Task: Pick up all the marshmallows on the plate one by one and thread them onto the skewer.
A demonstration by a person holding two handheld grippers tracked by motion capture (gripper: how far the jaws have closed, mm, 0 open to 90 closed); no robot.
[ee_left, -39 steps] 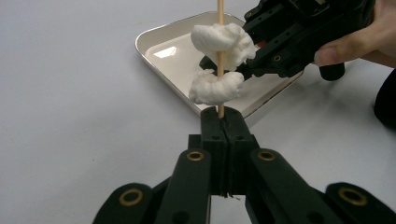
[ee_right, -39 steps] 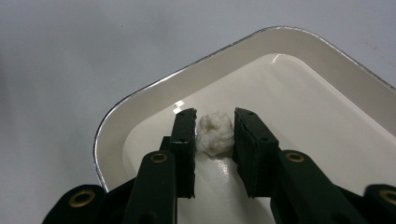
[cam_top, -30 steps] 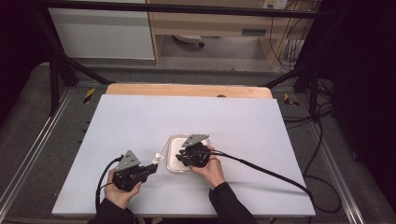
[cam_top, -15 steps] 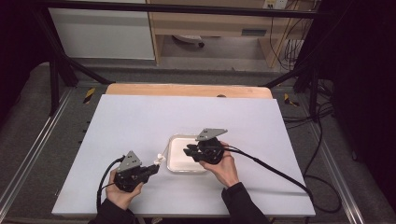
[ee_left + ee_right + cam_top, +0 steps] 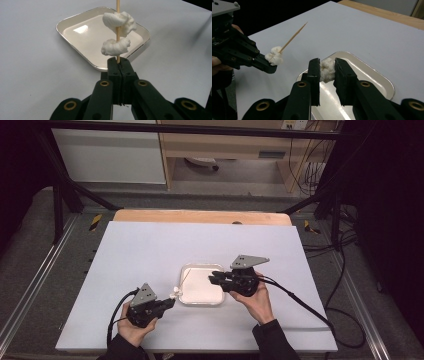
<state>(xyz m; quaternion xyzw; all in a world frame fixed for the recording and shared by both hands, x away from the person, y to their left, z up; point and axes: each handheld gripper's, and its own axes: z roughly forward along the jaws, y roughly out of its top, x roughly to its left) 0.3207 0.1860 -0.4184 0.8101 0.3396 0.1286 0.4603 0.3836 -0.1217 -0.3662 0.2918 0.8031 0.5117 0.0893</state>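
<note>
Dark shelving and cables ring the pale worktop (image 5: 150, 250), where a shallow, glossy white tray (image 5: 187, 297) sits near the middle. The right hand-held gripper (image 5: 216, 280) has lifted away from the tray since a second ago, pinching a soft, crumpled white puff (image 5: 327, 70). That suggests the puff goes next onto the thin wooden skewer (image 5: 117, 32), which the left hand-held gripper (image 5: 119, 62) clamps tight; two puffs are already threaded.
</note>
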